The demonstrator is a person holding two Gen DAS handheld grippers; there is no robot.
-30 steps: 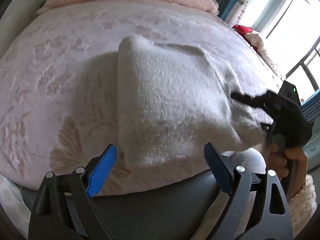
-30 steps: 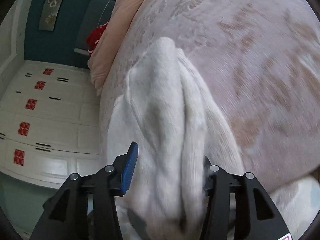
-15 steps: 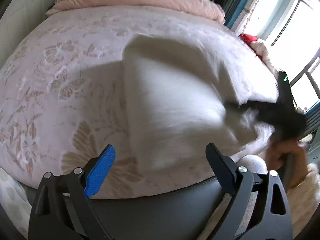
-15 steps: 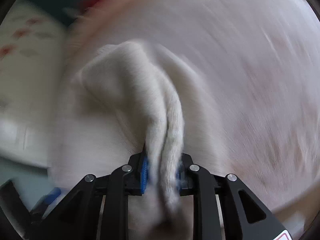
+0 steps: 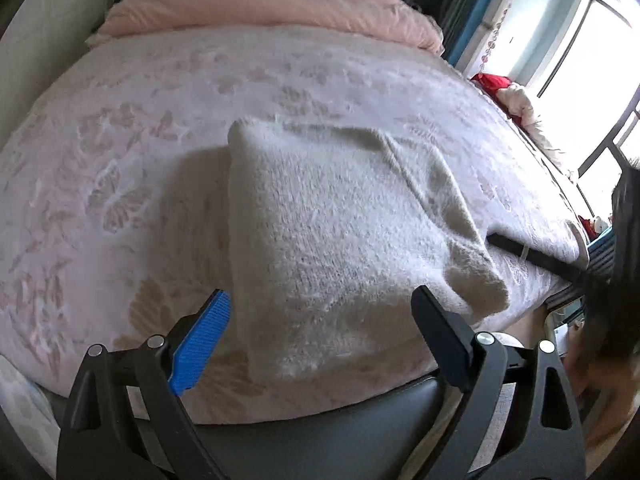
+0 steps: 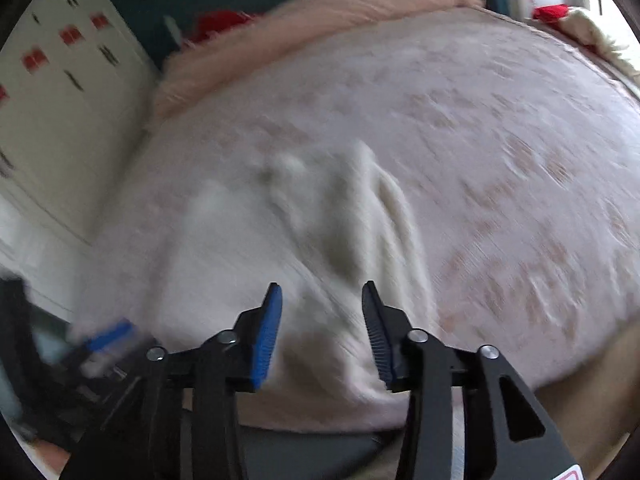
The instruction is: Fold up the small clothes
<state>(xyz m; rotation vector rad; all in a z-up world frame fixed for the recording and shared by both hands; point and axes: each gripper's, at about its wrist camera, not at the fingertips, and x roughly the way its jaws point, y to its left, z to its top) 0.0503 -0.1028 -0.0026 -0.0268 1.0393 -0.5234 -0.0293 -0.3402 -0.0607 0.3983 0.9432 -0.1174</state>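
A fuzzy white knit garment lies folded on the pink flowered bedspread, near the bed's front edge. My left gripper is open and empty, its jaws wide apart just short of the garment's near edge. My right gripper is open and empty, just behind the garment in the blurred right wrist view. In the left wrist view the right gripper shows as a dark shape at the right, beside the garment's right corner.
A pink quilt lies rolled along the head of the bed. A dark padded bed frame runs under the front edge. A white wardrobe stands to the left, windows to the right with red cloth beside them.
My right gripper closed on the garment's right edge, pulled it, then let go and drew back, open. The garment lies flatter now. My left gripper stayed open and rose slightly.
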